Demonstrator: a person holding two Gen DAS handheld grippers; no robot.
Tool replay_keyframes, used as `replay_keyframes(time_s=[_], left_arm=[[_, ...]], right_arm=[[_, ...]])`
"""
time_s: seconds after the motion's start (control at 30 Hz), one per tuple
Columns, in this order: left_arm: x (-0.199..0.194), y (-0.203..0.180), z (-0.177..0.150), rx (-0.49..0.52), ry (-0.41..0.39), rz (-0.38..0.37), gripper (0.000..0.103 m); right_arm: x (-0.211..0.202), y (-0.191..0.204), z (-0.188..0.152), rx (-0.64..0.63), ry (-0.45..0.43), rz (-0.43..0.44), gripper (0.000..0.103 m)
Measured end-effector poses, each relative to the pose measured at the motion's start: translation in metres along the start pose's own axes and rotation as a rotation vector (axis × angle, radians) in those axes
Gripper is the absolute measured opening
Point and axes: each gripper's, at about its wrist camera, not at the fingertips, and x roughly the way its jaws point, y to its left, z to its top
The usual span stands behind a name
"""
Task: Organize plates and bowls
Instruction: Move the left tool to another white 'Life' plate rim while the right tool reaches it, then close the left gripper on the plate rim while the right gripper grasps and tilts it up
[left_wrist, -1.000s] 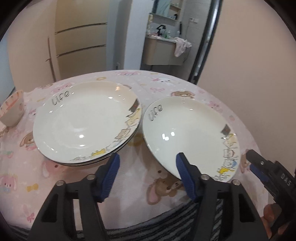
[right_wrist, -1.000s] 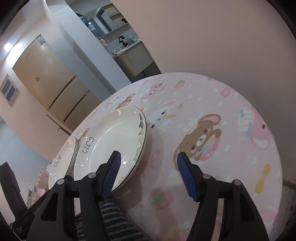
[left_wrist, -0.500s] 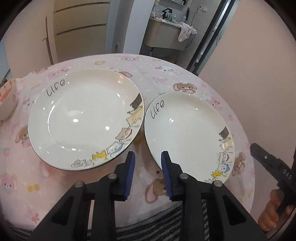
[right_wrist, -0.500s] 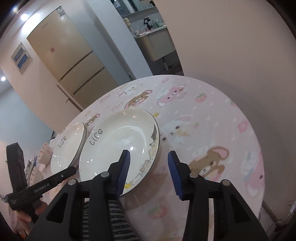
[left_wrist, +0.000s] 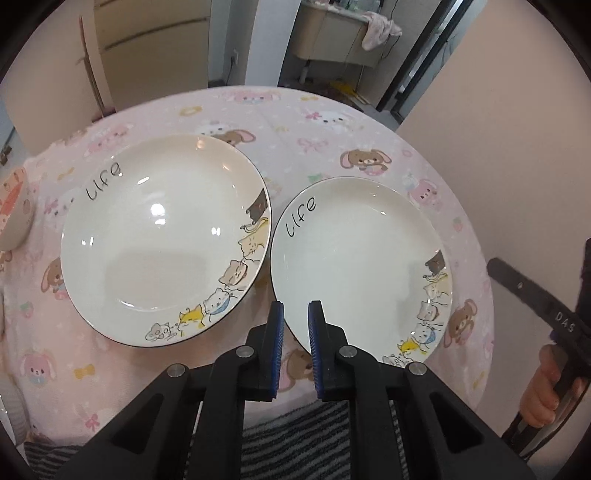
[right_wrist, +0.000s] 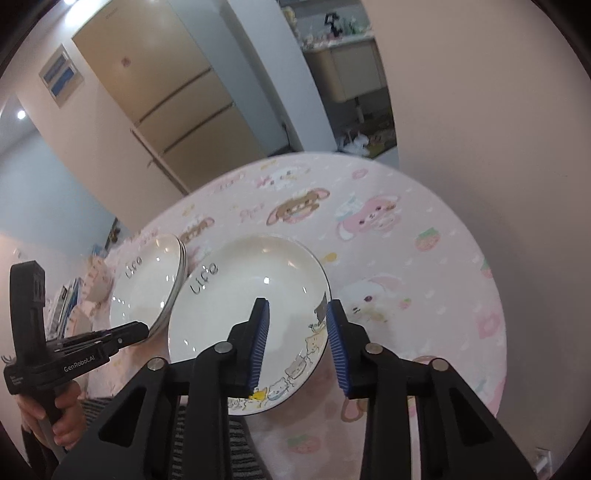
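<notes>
Pink cartoon tablecloth (left_wrist: 325, 122) covers a round table, fridge and a sink cabinet behind. Two "Life" plates lie side by side, rims just apart: the left plate (left_wrist: 162, 236) sits on at least one more under it, as the stacked rims in the right wrist view show; the right plate (left_wrist: 354, 258) lies alone on the cloth. A small patterned bowl (left_wrist: 13, 206) sits at the far left edge.

Change: both pairs of jaws have narrowed from wide open a second ago. Left gripper (left_wrist: 294, 345) is now closed down to a thin gap, nothing between the pads, hanging over the near rim of the right plate. Right gripper (right_wrist: 297, 341) is closing with nothing pinched, the single plate's rim visible beyond its fingers. Both views now look down steeper and from higher than a second ago, plates further off.

Judgement: no plate is gripped, so stacking the single plate onto the pile is not yet started.
</notes>
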Motion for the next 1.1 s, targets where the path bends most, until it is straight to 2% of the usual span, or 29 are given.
replay_keyframes(time_s=[0.1, 0.23, 0.43, 0.53, 0.67, 0.8, 0.9, 0.97, 1.1], left_arm=[[-0.003, -0.006, 0.002, 0.057, -0.019, 0.09, 0.015], [0.006, -0.002, -0.001, 0.033, 0.015, 0.07, 0.015], [0.025, -0.002, -0.006, 0.023, 0.052, 0.069, 0.015], [0.033, -0.006, -0.007, 0.043, 0.062, 0.101, 0.015], [0.039, -0.003, -0.008, 0.016, 0.08, 0.07, 0.016], [0.042, -0.004, -0.005, 0.011, 0.068, 0.085, 0.029], [0.046, -0.004, -0.001, 0.0, 0.078, 0.077, 0.032], [0.048, -0.003, 0.001, -0.02, 0.077, 0.045, 0.032], [0.059, -0.002, 0.003, -0.043, 0.096, 0.01, 0.031]], right_arm=[[0.007, -0.01, -0.007, 0.049, 0.063, 0.074, 0.023], [0.022, -0.016, -0.004, 0.024, 0.092, -0.013, 0.021], [0.047, -0.023, 0.008, 0.022, 0.189, -0.039, 0.019], [0.054, -0.026, 0.014, 0.035, 0.221, -0.022, 0.018], [0.063, -0.024, 0.019, 0.029, 0.25, -0.034, 0.013], [0.075, -0.025, 0.017, 0.037, 0.28, -0.037, 0.011], [0.081, -0.026, 0.018, 0.036, 0.293, -0.035, 0.011], [0.087, -0.03, 0.019, 0.054, 0.307, -0.011, 0.011], [0.096, -0.052, 0.024, 0.181, 0.338, 0.091, 0.007]])
